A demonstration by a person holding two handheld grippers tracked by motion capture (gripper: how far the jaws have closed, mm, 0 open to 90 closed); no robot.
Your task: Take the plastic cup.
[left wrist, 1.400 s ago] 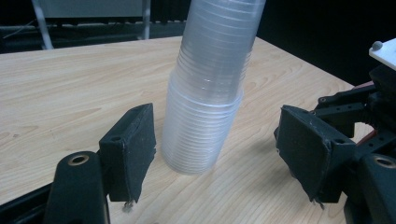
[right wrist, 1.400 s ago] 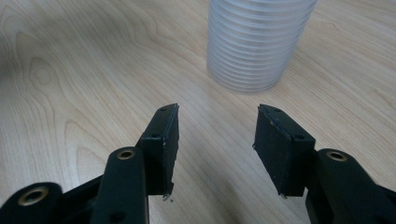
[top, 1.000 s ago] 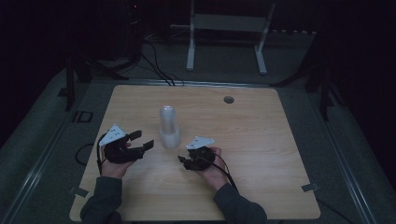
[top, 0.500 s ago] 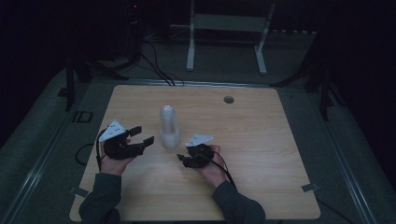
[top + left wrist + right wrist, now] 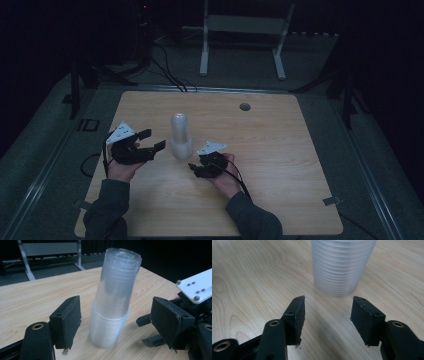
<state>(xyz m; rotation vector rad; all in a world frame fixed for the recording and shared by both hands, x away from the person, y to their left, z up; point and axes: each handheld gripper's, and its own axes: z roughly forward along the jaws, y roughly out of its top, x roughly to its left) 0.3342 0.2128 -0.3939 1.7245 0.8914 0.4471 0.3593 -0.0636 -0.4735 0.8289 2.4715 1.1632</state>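
An upside-down stack of clear plastic cups (image 5: 181, 136) stands on the wooden table (image 5: 280, 150), its upper part leaning a little. My left gripper (image 5: 155, 139) hovers just left of it, open. In the left gripper view the stack (image 5: 113, 300) rises beyond the gap between the jaws (image 5: 117, 306), untouched; these jaws have just been opening. My right gripper (image 5: 194, 169) lies low at the stack's near right, also seen from the other hand (image 5: 147, 330). Its jaws (image 5: 328, 303) stand apart with bare wood between them, just short of the stack's base (image 5: 342, 265), and have just been opening slightly.
A small round hole (image 5: 244, 106) sits in the table's far part. Behind the table a white metal stand (image 5: 245, 30) and black cables (image 5: 165, 70) rest on the dark floor. Both forearms come in from the near edge.
The left gripper has lifted a little and its jaws have spread wider. The right gripper has stayed almost in place beside the stack's base.
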